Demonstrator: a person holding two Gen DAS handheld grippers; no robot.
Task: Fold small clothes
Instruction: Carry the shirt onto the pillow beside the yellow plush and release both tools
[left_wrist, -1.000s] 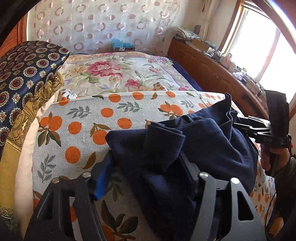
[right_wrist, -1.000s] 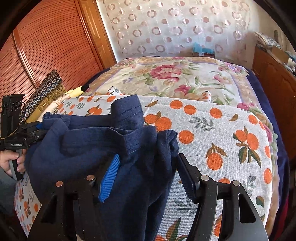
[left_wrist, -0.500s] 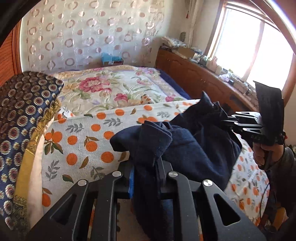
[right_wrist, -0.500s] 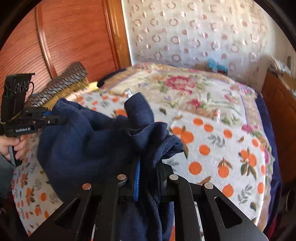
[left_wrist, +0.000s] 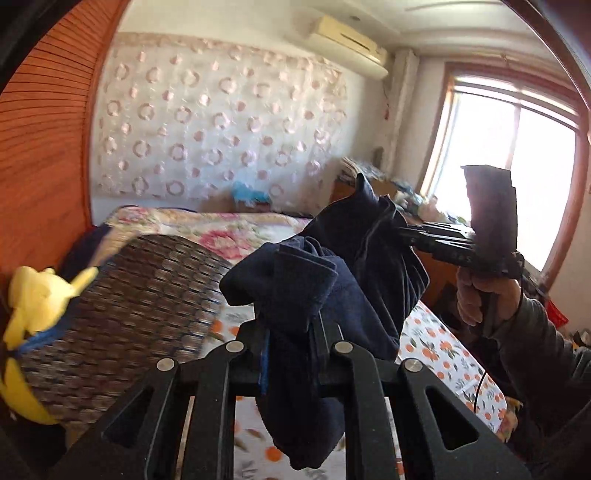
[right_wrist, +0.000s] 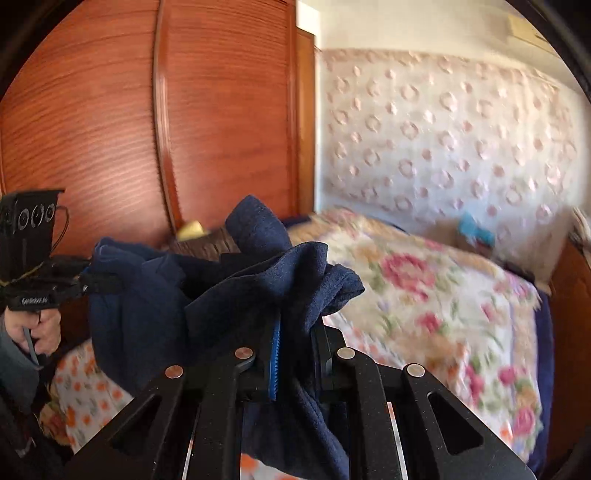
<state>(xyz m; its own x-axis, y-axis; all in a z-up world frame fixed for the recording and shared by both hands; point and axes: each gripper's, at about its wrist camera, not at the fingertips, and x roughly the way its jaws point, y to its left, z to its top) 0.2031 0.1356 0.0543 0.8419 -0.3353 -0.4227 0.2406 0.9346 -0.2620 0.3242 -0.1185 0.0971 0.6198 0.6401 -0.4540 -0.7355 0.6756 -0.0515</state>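
A navy garment (left_wrist: 354, 280) hangs in the air above the bed (left_wrist: 443, 350), strung between the left tool (left_wrist: 291, 332) and the right tool (right_wrist: 295, 332), each pinching a bunched edge. Its long axis runs tool to tool, neither hand nearer, so spreading it likely means drawing them apart

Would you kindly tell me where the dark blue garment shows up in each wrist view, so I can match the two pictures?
Left wrist view: the dark blue garment fills the centre, clamped in the left gripper and stretching right to the right gripper.
Right wrist view: it sits centre-left, clamped in the near gripper.
Shared landmark: the floral bedspread.
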